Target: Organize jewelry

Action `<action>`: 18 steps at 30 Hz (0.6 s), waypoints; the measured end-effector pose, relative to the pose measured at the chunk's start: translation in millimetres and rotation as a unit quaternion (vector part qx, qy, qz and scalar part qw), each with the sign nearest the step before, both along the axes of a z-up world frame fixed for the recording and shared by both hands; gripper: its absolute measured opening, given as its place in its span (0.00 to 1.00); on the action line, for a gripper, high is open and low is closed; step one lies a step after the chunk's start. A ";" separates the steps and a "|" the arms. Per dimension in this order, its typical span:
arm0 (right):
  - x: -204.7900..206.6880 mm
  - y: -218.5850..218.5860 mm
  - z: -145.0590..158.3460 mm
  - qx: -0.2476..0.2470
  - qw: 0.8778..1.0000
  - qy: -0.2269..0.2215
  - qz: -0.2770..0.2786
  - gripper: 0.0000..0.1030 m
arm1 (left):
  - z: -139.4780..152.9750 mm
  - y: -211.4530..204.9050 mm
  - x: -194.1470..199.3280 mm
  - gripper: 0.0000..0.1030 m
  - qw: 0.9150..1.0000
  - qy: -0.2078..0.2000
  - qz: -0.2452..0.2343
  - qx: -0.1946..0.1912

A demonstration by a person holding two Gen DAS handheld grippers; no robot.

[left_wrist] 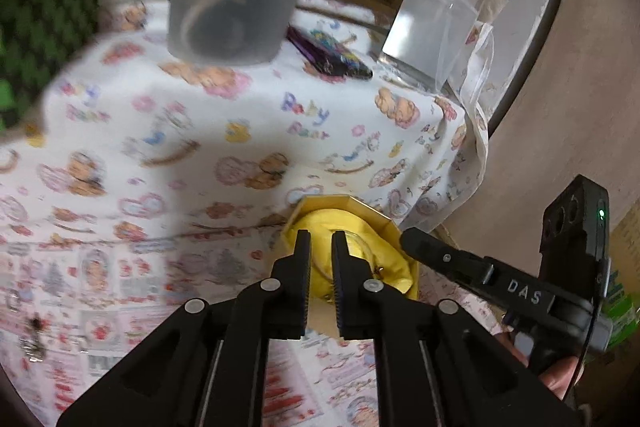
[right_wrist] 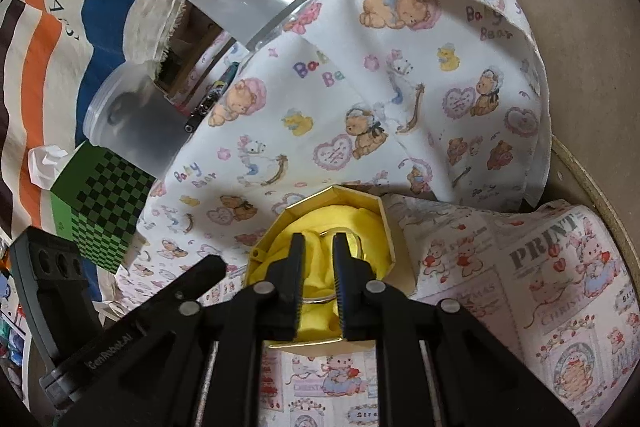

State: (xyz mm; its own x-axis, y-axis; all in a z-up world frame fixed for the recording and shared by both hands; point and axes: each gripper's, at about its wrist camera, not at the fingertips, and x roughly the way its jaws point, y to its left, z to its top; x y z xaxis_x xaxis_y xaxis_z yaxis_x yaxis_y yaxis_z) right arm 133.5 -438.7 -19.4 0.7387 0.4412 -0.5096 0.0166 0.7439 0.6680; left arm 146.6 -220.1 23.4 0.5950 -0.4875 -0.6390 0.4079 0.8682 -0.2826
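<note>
Yellow cloth is crowding the gold box [right_wrist: 394, 227], and you are holding both grippers' jaws nearly closed, empty, risking snagging the bangle [right_wrist: 352, 241] or tipping it.

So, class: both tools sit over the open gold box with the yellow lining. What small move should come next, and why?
Probably lower the right tool slightly and close it on the gold bangle lying in the yellow lining. Its jaws stand narrowly apart with nothing visibly pinched, directly above the gold box. The left tool hovers equally near and empty, so it should hold back to avoid crowding.
</note>
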 end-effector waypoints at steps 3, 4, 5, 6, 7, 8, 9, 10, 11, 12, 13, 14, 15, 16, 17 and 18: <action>-2.4 -0.6 2.2 -0.002 1.000 -0.003 -0.002 0.13 | 10.8 8.5 -11.4 0.16 0.999 -0.031 0.011 0.025; -2.7 0.4 3.2 -0.002 1.000 -0.004 -0.001 0.15 | 14.1 12.1 -15.1 0.16 0.999 -0.040 0.017 0.031; -3.9 1.5 5.0 -0.004 1.000 -0.006 -0.001 0.17 | 17.5 16.9 -18.8 0.16 0.998 -0.051 0.024 0.037; -5.0 3.3 7.3 -0.007 1.000 -0.010 -0.001 0.18 | 20.1 20.8 -22.2 0.17 0.997 -0.059 0.029 0.040; -5.6 5.7 9.7 -0.011 1.000 -0.013 0.001 0.18 | 23.1 25.6 -26.1 0.17 0.996 -0.067 0.033 0.044; -7.3 9.1 13.2 -0.018 1.000 -0.018 0.003 0.18 | 25.3 29.8 -29.3 0.20 0.995 -0.075 0.037 0.047; -9.2 12.4 16.4 -0.026 0.999 -0.023 0.006 0.18 | 28.7 35.1 -33.3 0.25 0.994 -0.085 0.043 0.051; -11.5 16.0 19.7 -0.035 0.999 -0.028 0.007 0.21 | 30.5 39.1 -35.8 0.27 0.993 -0.094 0.048 0.054; -13.2 19.0 22.0 -0.041 0.999 -0.032 0.008 0.24 | 34.0 46.9 -39.9 0.33 0.991 -0.109 0.056 0.059; -15.9 23.9 25.7 -0.050 0.998 -0.039 0.012 0.25 | 36.8 53.0 -42.7 0.38 0.989 -0.120 0.063 0.064; -17.6 27.1 27.8 -0.055 0.997 -0.043 0.015 0.26 | 39.7 59.7 -45.7 0.40 0.986 -0.131 0.071 0.071; -19.9 32.1 30.9 -0.064 0.997 -0.048 0.019 0.27 | 42.5 66.5 -48.8 0.46 0.984 -0.141 0.077 0.078; -22.1 36.4 33.6 -0.074 0.996 -0.053 0.020 0.29 | 44.0 71.4 -50.8 0.58 0.982 -0.149 0.083 0.082; -24.3 40.8 36.5 -0.086 0.994 -0.058 0.019 0.34 | 46.1 78.6 -54.3 0.66 0.980 -0.158 0.090 0.084; -25.8 44.4 38.5 -0.096 0.993 -0.064 0.017 0.38 | 47.8 84.2 -57.0 0.85 0.977 -0.167 0.099 0.082; -27.9 48.1 40.8 -0.109 0.991 -0.070 0.016 0.39 | 49.5 92.2 -60.9 0.95 0.975 -0.178 0.109 0.078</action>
